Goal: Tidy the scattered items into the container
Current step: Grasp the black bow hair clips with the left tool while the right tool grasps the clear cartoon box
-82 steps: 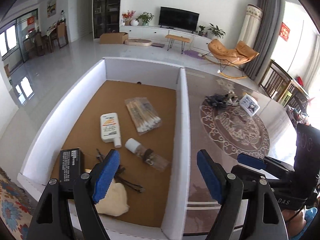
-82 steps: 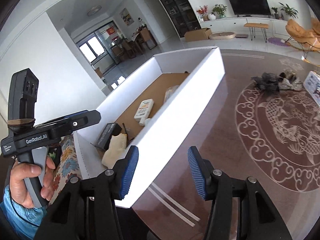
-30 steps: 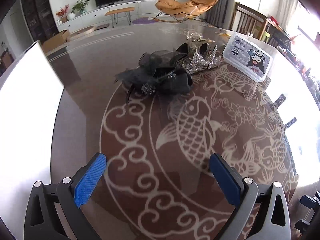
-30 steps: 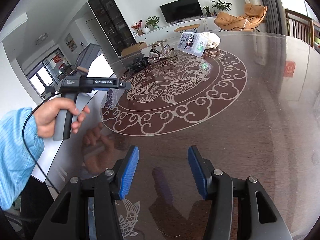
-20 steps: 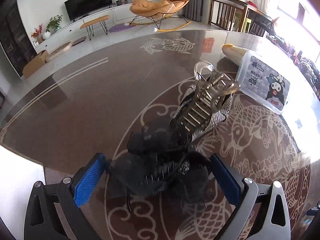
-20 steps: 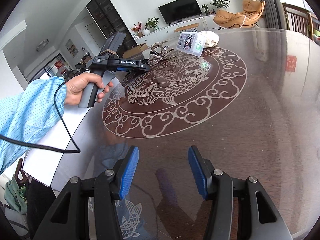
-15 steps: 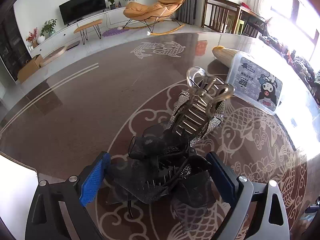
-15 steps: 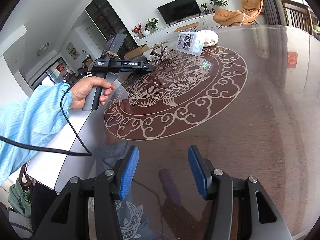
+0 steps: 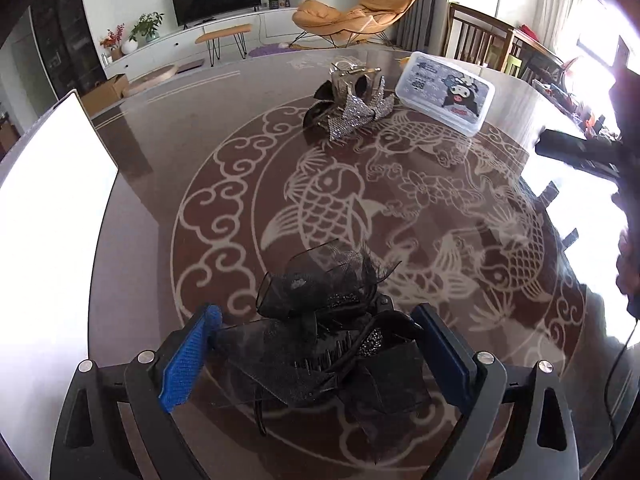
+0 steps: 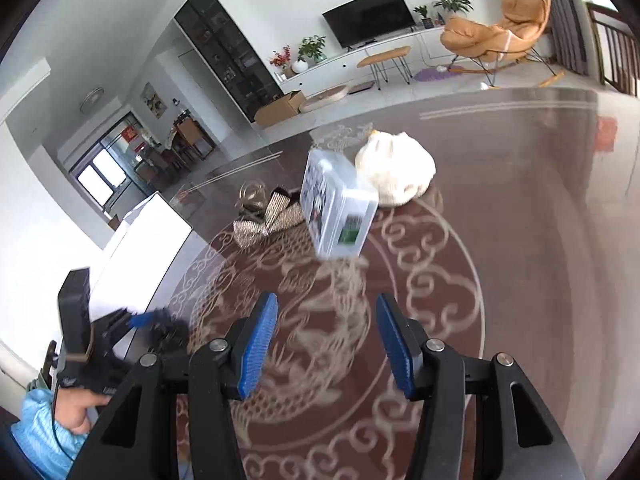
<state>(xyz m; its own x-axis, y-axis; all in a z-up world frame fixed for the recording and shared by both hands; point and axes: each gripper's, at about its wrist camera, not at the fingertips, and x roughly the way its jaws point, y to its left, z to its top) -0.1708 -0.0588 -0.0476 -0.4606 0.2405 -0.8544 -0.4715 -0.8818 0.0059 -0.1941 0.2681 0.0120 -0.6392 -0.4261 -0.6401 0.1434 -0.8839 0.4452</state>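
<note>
My left gripper (image 9: 316,344) is shut on a black mesh hair bow clip (image 9: 320,320) and holds it above the table. The same clip shows in the right wrist view (image 10: 168,330) next to the white box container (image 10: 148,248), whose wall also shows in the left wrist view (image 9: 48,208). My right gripper (image 10: 326,344) is open and empty over the table, facing a clear plastic case (image 10: 336,204), a silver glitter bow clip (image 10: 264,216) and a cream pouch (image 10: 394,168). The silver clip (image 9: 352,108) and case (image 9: 444,92) lie at the far side.
The round dark table (image 9: 200,128) has a fish pattern under glass. The right gripper's body and hand (image 9: 624,184) stand at the right edge of the left wrist view. Chairs and living-room furniture lie beyond the table.
My left gripper closed on the black bow clip and pulled it back from the silver clip toward the white box. My right gripper moved forward toward the plastic case.
</note>
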